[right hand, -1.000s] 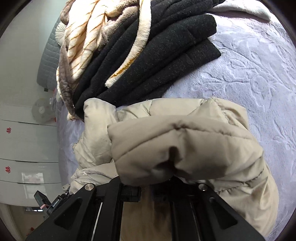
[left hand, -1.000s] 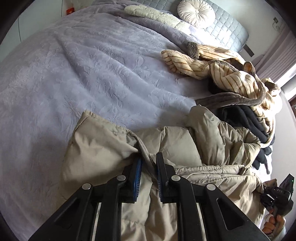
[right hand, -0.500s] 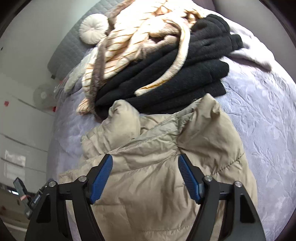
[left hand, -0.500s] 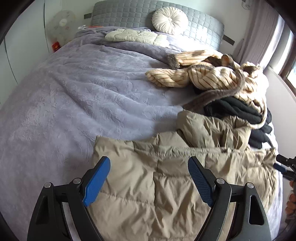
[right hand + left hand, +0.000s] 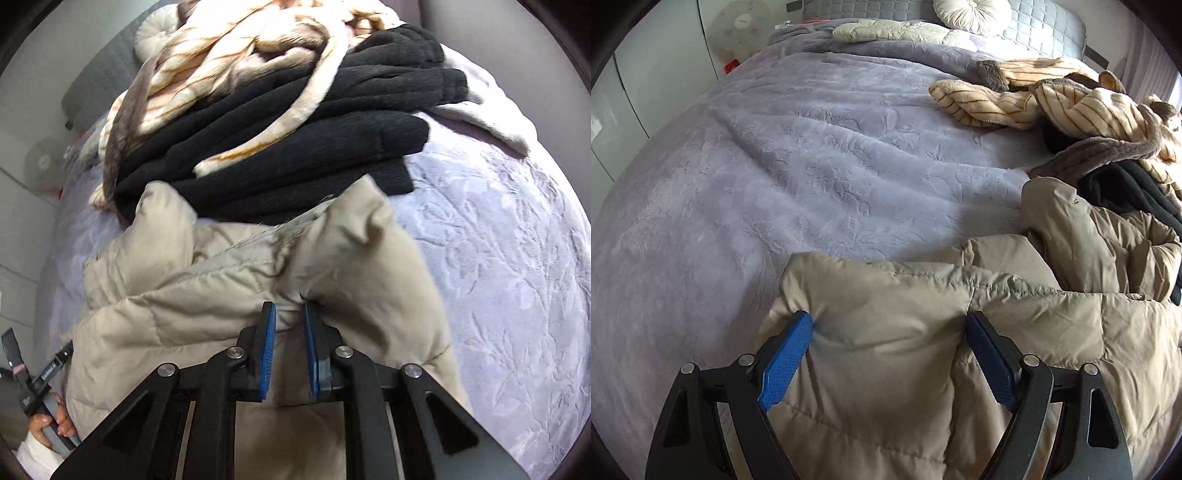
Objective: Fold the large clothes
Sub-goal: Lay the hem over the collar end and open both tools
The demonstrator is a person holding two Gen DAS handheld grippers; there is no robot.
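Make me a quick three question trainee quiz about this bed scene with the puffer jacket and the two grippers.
1. True or false: the left gripper stands wide open over the beige puffer jacket.
2. What is between the closing right gripper pads?
A. black garment
B. jacket fold
C. pillow
3. Fill in: the striped fleece lies on top of the folded ____ garments.

Key: 1 true; 2 B; 3 black.
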